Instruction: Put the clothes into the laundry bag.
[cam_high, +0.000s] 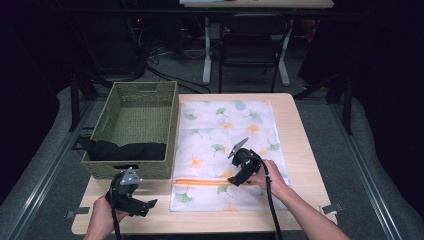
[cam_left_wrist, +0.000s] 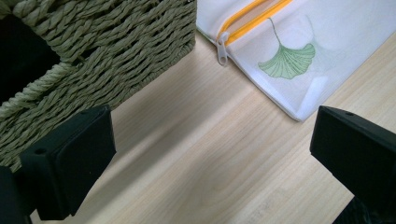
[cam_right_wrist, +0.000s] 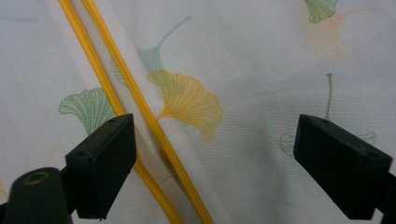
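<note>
Bag: white leaf-print laundry bag (cam_high: 225, 145) flat on the table (cam_high: 300, 150), beside the woven basket (cam_high: 135, 125).
Right gripper (cam_right_wrist: 212, 163): jaws spread over the orange zipper (cam_right_wrist: 154, 116), nothing pinched.
Left gripper (cam_left_wrist: 210, 158): jaws wide, over bare wood.

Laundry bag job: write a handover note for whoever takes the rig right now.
Left hand-held gripper: open, holding nothing, over bare table by the near corner of the wicker basket.
Right hand-held gripper: open over the laundry bag, jaws either side of the orange zipper, pads not pressing on it.
Bag lies flat on the table right of the basket; the zipper pull sits at its basket-side end. Black garment lies in the basket.
Done: nothing gripped yet.
Left: probably open the zipper and load the garment.
</note>
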